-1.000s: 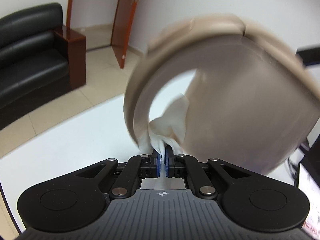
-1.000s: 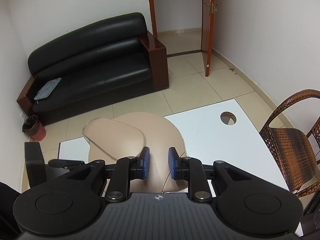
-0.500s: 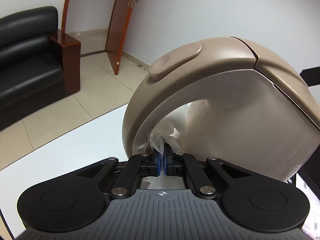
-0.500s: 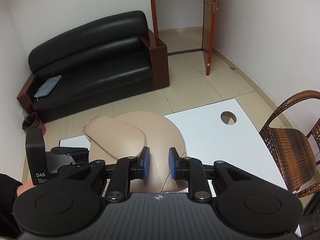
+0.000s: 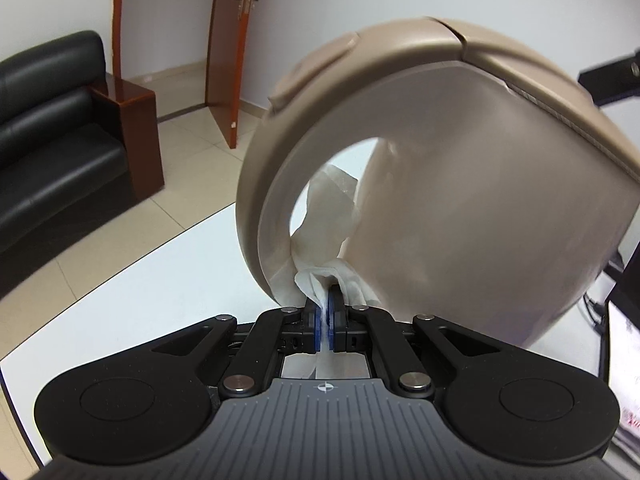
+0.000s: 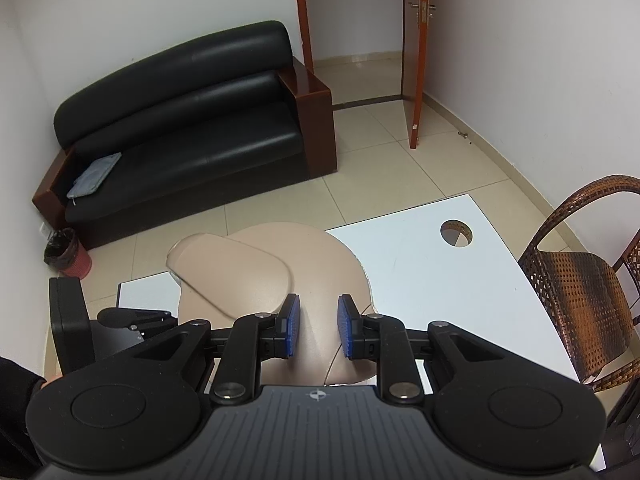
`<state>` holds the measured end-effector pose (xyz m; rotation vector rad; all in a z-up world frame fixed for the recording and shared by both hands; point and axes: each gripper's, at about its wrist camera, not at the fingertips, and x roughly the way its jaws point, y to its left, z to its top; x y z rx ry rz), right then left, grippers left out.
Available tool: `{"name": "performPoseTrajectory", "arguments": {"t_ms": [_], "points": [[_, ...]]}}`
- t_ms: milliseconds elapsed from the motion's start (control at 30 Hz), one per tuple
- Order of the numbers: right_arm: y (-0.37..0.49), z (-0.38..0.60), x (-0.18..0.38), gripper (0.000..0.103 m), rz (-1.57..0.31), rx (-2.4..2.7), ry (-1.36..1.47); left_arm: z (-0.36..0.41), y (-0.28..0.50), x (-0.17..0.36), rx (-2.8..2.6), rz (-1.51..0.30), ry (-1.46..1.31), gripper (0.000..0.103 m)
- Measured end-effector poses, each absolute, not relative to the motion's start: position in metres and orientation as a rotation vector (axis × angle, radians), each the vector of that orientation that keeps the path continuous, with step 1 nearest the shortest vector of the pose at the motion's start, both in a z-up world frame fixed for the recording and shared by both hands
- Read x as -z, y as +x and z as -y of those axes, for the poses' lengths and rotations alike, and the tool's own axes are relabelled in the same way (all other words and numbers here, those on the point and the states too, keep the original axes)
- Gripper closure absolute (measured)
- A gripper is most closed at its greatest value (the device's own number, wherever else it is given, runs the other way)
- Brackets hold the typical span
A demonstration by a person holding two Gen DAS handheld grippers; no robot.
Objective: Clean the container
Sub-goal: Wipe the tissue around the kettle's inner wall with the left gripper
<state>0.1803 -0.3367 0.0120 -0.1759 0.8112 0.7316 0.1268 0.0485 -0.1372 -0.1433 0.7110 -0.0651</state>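
A beige plastic container (image 5: 472, 200) with a big loop handle and a lid fills the left wrist view, tilted above the white table (image 5: 192, 276). My left gripper (image 5: 325, 312) is shut on a white tissue (image 5: 332, 208) that runs up through the handle opening against the container's wall. In the right wrist view the container's beige top and lid (image 6: 256, 272) lie right under my right gripper (image 6: 318, 330). Its blue pads (image 6: 347, 330) straddle the container's top; whether they press on it is hidden.
A black sofa (image 6: 180, 120) stands at the far wall with a small bin (image 6: 66, 254) beside it. A wicker chair (image 6: 580, 284) stands right of the table (image 6: 432, 276), which has a round cable hole (image 6: 456, 233). A wooden door (image 6: 416, 52) stands open. A monitor edge (image 5: 624, 328) is at right.
The container has swung and tilted in the left wrist view, and the tissue has slid higher inside the handle opening. The right gripper's view is almost the same.
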Motion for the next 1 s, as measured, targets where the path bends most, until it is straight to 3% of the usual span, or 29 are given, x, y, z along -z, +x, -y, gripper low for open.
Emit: {"name": "performPoseTrajectory", "arguments": {"t_ms": [267,667,1000], "points": [[0.18,0.336,-0.013,0.08,-0.813,-0.729,-0.179,-0.057,0.135,0.134,0.062,-0.716,-0.183,0.1],[0.178,0.336,-0.013,0.08,-0.813,-0.728,-0.185,-0.055,0.126,0.089,0.086,-0.533,-0.24,0.1],[0.185,0.337,-0.017,0.08,-0.813,-0.731,-0.186,-0.045,0.144,0.116,0.062,-0.624,-0.184,0.101]]}}
